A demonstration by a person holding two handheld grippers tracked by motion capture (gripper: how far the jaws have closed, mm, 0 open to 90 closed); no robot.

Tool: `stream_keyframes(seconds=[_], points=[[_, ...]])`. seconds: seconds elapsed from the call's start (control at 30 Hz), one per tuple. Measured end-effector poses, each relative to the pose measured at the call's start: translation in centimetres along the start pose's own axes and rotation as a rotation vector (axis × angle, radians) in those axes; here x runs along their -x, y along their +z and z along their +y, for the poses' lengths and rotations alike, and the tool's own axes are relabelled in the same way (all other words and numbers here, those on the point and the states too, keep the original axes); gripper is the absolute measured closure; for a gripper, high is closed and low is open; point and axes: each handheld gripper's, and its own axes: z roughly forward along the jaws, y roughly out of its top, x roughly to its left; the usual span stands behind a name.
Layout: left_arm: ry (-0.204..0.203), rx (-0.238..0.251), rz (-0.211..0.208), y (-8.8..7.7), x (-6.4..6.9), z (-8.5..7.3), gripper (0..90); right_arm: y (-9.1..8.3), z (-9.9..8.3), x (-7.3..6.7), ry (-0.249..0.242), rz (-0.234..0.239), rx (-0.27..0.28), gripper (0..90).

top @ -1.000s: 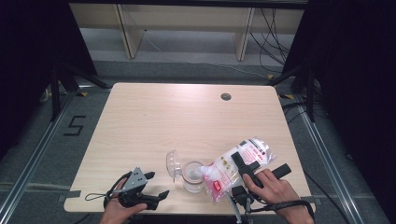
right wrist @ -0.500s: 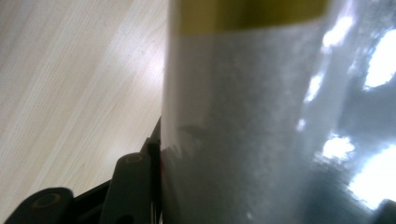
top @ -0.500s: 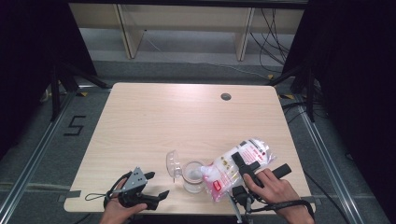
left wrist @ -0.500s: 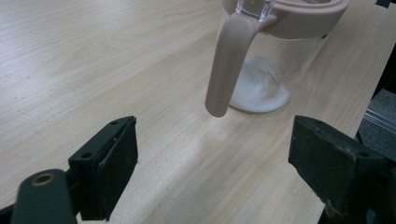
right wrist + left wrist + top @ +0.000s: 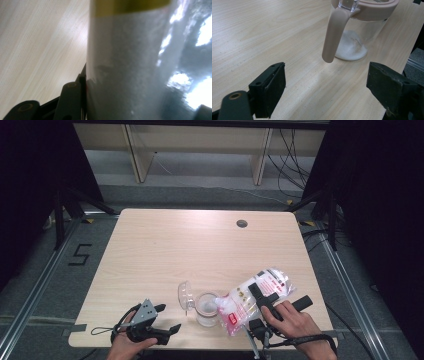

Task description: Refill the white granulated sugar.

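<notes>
On the wooden bench (image 5: 165, 250) stands a clear jar (image 5: 206, 309) near the front edge, with a little white powder at its bottom and its clear lid (image 5: 185, 295) flipped open to the left. In the left gripper view the jar has a beige rim and a beige strap hanging down its side.

The right hand-held gripper (image 5: 261, 296) holds a plastic bag (image 5: 250, 299) of white powder, tilted with its lower end over the jar's mouth. The jaws are about half closed and press on the bag. The bag has a red and white label, but its writing is too small to read.

The left hand-held gripper (image 5: 167, 317) rests at the front left of the bench, jaws wide apart and empty, pointing to the jar.

On the floor left of the bench, black tape makes the number "5" (image 5: 80, 255).
</notes>
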Motion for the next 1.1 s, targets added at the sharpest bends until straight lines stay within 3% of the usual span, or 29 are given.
stream_keyframes(seconds=[0.03, 0.1, 0.43, 0.73, 0.77, 0.9, 1.1], points=[[-0.003, 0.000, -0.001, 0.01, 0.04, 0.00, 15.4, -0.14, -0.02, -0.24, 0.033, 0.003, -0.016, 55.2], [0.006, -0.004, 0.002, -0.02, -0.01, 0.02, 15.4, 0.00, 0.01, 0.00, 0.000, -0.001, 0.002, 55.3], [0.002, -0.003, 0.001, -0.01, 0.01, 0.00, 15.4, -0.10, 0.08, -0.11, 0.019, 0.002, -0.008, 55.4], [-0.002, 0.001, 0.001, -0.04, -0.01, 0.02, 15.3, -0.09, 0.03, 0.07, 0.000, 0.000, 0.001, 55.6], [0.001, 0.000, 0.000, -0.01, -0.05, 0.00, 15.4, -0.20, 0.01, -0.14, 0.027, 0.002, -0.017, 55.6], [0.005, -0.002, -0.003, 0.03, 0.03, 0.00, 15.4, -0.24, -0.05, -0.19, 0.037, 0.002, -0.018, 55.7], [-0.003, -0.005, -0.003, 0.06, 0.02, -0.02, 15.4, -0.16, -0.21, 0.25, -0.004, -0.009, 0.002, 55.7]])
